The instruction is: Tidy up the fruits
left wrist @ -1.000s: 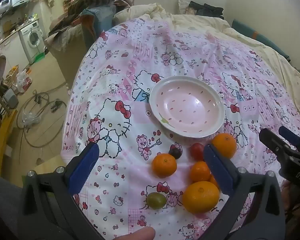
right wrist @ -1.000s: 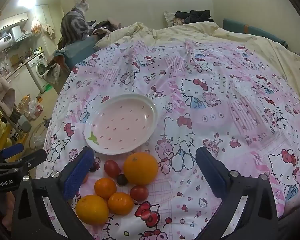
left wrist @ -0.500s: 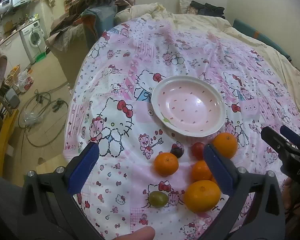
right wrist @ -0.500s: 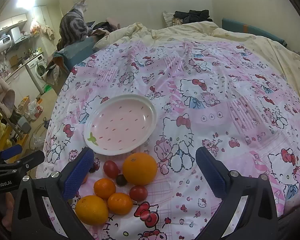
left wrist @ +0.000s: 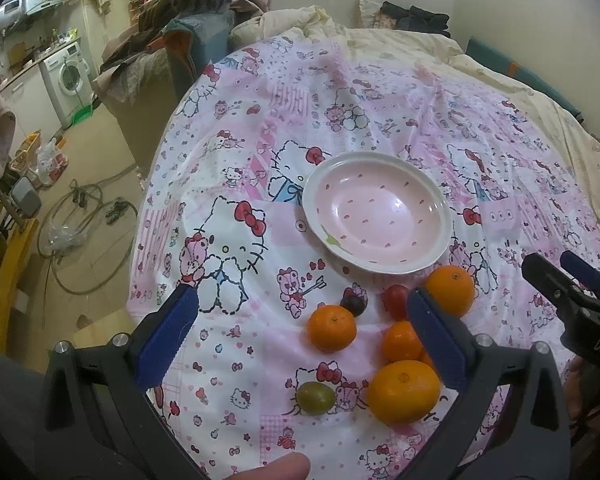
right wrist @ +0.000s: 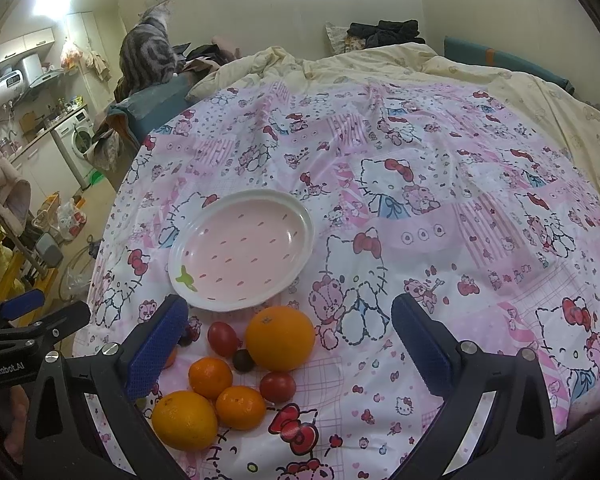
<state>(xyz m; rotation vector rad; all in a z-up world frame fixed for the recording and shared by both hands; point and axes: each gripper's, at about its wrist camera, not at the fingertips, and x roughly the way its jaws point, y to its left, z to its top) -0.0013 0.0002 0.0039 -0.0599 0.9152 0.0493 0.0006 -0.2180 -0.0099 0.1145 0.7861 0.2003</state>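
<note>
Left claw (left wrist: 300,344): my blue pads stand wide apart with nothing between them, hovering above the near edge of the fruit cluster.
Right claw (right wrist: 290,344): also spread wide and holding nothing; it hangs over the bed with the big orange showing between its pads.
Plate (right wrist: 188,296): a pink dish with a white rim and small red flecks, lying flat on the bed cover, with no fruit in it.
Bed cover (right wrist: 440,184): pink and white cartoon-cat print; it carries the plate and all the fruit.
Big orange (right wrist: 280,338): just beside the plate's near rim, the closest fruit to it.
Red tomato (right wrist: 222,338): left of the big orange in the right wrist view, close to the plate.
Dark grape (right wrist: 243,360): small, tucked between the big orange and the red tomato.
Mandarins (right wrist: 210,378): two small ones side by side, nearer to me than the grape.
Second tomato (right wrist: 277,387): right of the mandarins.
Near orange (right wrist: 184,420): the fruit closest to me in the right wrist view.
Lone mandarin (left wrist: 332,328): sits a little apart on the cluster's left side.
Green grape (left wrist: 316,398): apart from the rest, left of the near orange.
Cat (right wrist: 150,54): grey tabby on furniture beyond the bed.
</note>
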